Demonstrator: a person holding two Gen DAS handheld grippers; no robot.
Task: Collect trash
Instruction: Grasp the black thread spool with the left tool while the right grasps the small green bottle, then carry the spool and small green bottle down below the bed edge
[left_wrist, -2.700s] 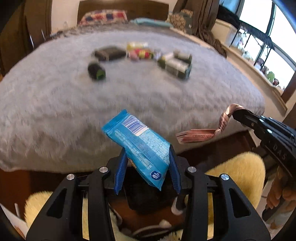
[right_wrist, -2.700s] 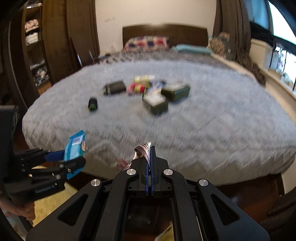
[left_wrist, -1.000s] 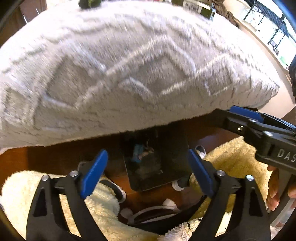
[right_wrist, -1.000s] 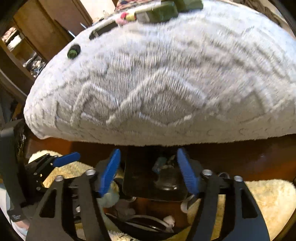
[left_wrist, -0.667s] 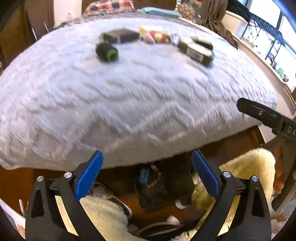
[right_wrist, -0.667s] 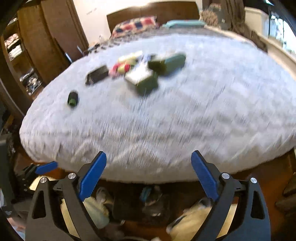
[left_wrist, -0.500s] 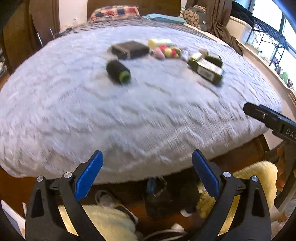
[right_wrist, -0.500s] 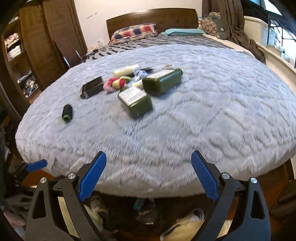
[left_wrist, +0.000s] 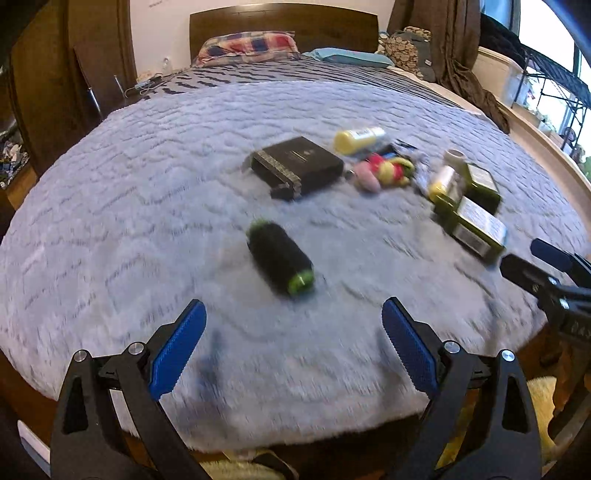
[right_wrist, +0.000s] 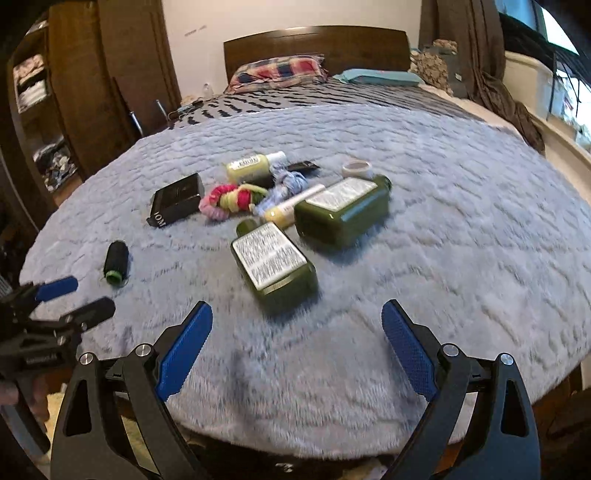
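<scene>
Both the left gripper (left_wrist: 293, 347) and right gripper (right_wrist: 295, 347) hover fingers spread, empty, over the bed (right_wrist: 443, 240); motion blur smears the black spool (left_wrist: 279, 256) and green bottles (left_wrist: 474, 229).

We see everything lying on the bed (right_wrist: 461, 240). The thread spool (right_wrist: 116, 262) sits nearest the left edge, the box (right_wrist: 177, 199) behind it. Right of the box lie the scrunchies (right_wrist: 232, 199), a small bottle (right_wrist: 255, 166) behind them. Two flat bottles (right_wrist: 275, 264) lie mid-bed, one (right_wrist: 343, 206) behind the other.
</scene>
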